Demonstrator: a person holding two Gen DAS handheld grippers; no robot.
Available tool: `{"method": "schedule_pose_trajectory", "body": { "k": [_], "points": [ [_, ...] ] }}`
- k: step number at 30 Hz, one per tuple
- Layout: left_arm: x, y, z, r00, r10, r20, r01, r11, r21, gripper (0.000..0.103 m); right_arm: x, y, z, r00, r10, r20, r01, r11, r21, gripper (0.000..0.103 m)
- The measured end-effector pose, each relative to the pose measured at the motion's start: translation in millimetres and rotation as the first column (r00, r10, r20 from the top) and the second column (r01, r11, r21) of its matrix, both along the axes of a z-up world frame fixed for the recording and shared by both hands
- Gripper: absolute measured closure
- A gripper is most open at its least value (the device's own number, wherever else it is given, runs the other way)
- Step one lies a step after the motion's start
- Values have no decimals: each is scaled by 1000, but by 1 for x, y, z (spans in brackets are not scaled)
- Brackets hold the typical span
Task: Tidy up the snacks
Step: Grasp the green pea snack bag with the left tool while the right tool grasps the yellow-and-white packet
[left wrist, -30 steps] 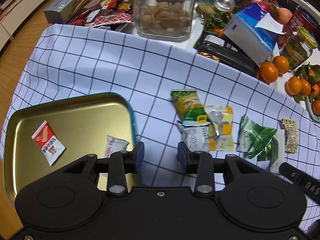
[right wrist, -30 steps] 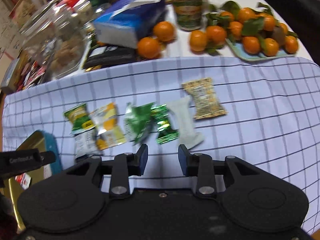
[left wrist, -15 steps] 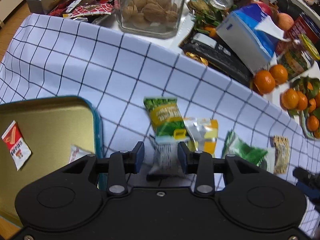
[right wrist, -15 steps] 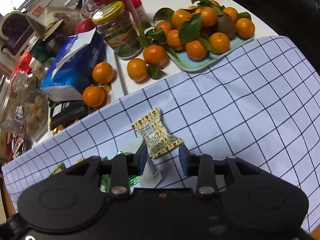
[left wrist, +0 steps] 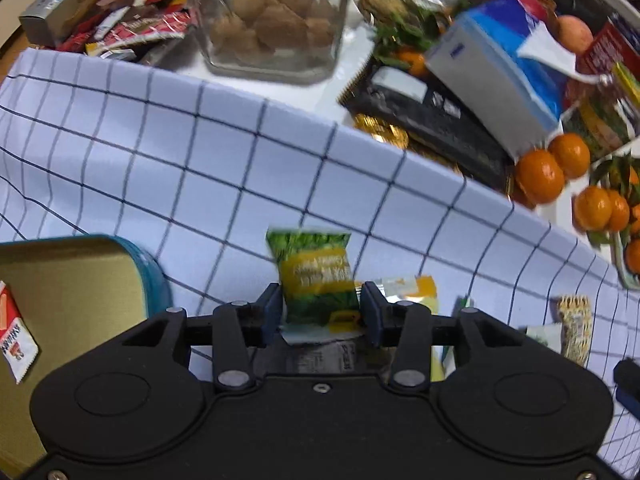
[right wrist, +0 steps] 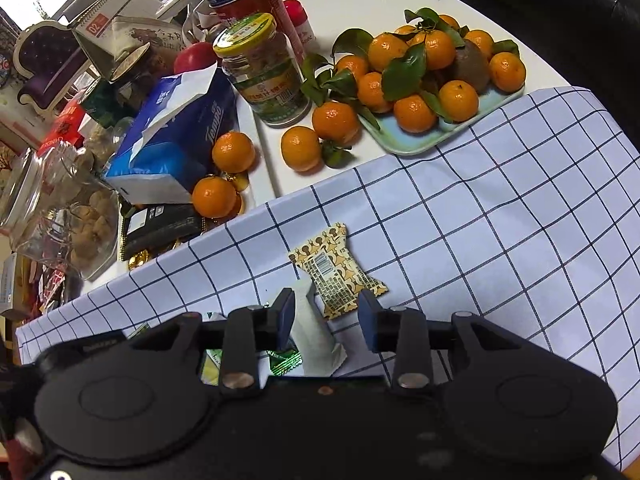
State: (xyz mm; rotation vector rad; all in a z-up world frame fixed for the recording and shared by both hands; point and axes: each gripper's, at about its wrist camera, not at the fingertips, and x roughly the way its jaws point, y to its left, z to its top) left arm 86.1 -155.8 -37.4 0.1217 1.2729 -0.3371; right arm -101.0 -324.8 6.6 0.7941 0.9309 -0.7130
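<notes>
A green and yellow snack packet (left wrist: 314, 272) lies on the checked cloth (left wrist: 160, 160). My left gripper (left wrist: 320, 312) has come down over its near end with a finger on either side. Its jaws are opening and the pads do not press the packet. A grey-white packet (left wrist: 324, 356) lies underneath, and a yellow and silver one (left wrist: 412, 288) sits to the right. My right gripper (right wrist: 326, 314) hangs open above a white packet (right wrist: 310, 328) and a tan patterned packet (right wrist: 336, 272), holding nothing. The gold tin (left wrist: 80, 280) at the left holds a red and white packet (left wrist: 12, 340).
Behind the cloth stand a glass jar of walnuts (left wrist: 272, 20), a blue tissue pack (left wrist: 500, 80), a black box (left wrist: 432, 120) and loose oranges (left wrist: 540, 176). A plate of oranges (right wrist: 420, 140) and a lidded jar (right wrist: 264, 72) stand at the back right. Green foil packets (right wrist: 284, 360) lie under the right gripper.
My left gripper moved right from the tin to the green packet, sank over it and widened its jaws. My right gripper shifted right and rolled, from the green foil packets to the white and tan ones.
</notes>
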Motion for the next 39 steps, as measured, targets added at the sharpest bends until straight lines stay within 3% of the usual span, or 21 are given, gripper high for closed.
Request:
{"method": "schedule_pose_trajectory", "body": {
  "k": [10, 16, 21, 24, 30, 39],
  "points": [
    [-45, -8, -3, 991, -90, -99, 87, 995, -43, 55, -4, -4, 3, 1000, -4, 1, 4, 1000, -8, 66],
    [-61, 1, 1, 961, -115, -251, 97, 992, -82, 55, -3, 0, 2, 1000, 16, -11, -16, 1000, -6, 66],
    [-57, 19, 35, 986, -62, -152, 57, 998, -35, 55, 2, 6, -4, 996, 86, -24, -85, 996, 38, 62],
    [-48, 28, 45, 994, -37, -106, 35, 999, -23, 55, 11, 20, -6, 981, 194, -20, -193, 979, 68, 55],
    [-33, 40, 46, 989, -63, -130, 57, 997, -47, 55, 30, 60, -17, 913, 401, -79, -394, 915, 85, 47],
    [-26, 40, 47, 985, -68, -161, 51, 993, -105, 54, 36, 87, -33, 862, 474, -179, -472, 880, 56, 44]
  ]
}}
